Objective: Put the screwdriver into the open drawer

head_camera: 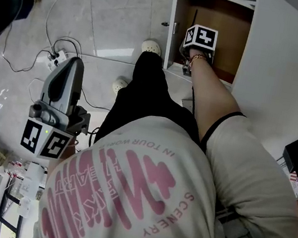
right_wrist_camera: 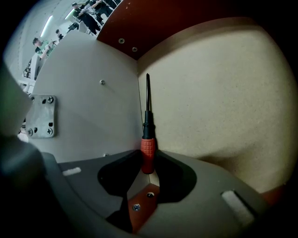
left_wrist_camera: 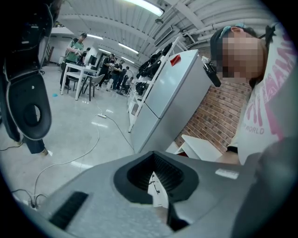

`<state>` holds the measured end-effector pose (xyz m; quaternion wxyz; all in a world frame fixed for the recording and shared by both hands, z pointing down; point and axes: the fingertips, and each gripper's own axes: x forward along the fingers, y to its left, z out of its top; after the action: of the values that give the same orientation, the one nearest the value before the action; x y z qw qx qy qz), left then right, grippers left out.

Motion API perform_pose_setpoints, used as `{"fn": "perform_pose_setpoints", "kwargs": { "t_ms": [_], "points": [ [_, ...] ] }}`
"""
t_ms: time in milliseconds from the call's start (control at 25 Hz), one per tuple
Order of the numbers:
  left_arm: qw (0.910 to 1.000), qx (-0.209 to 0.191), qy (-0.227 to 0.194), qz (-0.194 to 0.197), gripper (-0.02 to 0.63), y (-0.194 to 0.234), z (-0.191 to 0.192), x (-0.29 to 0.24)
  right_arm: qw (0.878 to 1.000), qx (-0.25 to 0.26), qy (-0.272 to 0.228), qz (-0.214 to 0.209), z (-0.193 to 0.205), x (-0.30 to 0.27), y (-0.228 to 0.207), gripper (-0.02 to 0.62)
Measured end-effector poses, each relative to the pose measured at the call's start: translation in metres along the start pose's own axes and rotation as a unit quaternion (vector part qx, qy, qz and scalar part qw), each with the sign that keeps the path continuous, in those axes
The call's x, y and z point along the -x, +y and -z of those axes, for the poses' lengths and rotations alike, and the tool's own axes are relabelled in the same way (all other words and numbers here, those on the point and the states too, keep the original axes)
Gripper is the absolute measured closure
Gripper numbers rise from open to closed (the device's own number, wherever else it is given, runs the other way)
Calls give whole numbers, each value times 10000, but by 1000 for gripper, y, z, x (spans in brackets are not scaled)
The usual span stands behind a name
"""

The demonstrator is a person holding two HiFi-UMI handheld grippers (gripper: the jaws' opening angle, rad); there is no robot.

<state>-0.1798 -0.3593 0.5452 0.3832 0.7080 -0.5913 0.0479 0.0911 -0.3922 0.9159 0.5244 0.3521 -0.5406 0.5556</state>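
Observation:
The screwdriver (right_wrist_camera: 147, 139), with a red handle and a black shaft, lies along the corner where the drawer's white side wall meets its pale bottom (right_wrist_camera: 209, 107). In the head view its thin shaft (head_camera: 195, 18) shows inside the brown open drawer (head_camera: 234, 22). My right gripper (right_wrist_camera: 148, 174) points steeply down into the drawer (head_camera: 187, 65). Its jaws are parting, with the handle's end between them and dark gaps on both sides. My left gripper (head_camera: 71, 65) hangs out over the floor at the lower left, shut and holding nothing (left_wrist_camera: 158, 195).
A power strip with cables (head_camera: 57, 58) lies on the grey floor near the left gripper. The person's white shoes (head_camera: 151, 47) stand by the drawer front. A white panel (head_camera: 283, 71) is to the drawer's right. A black chair (head_camera: 0, 7) is at far left.

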Motion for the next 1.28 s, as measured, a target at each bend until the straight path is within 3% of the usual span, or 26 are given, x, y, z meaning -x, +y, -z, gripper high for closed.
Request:
{"fn": "perform_pose_setpoints", "kwargs": {
  "t_ms": [280,880,1280],
  "points": [
    [9999,-35,0,99,601,-10,9,6,9996,144,-134,183,1,3,-2,463],
    [9997,10,-252,15,601,-7,11,41,9995,-48,-284,95,1,19,-3,442],
    [9974,-163,-685,162,601,-17,-1,78,9962,-34,-870,-41,4,61,20,443]
  ]
}}
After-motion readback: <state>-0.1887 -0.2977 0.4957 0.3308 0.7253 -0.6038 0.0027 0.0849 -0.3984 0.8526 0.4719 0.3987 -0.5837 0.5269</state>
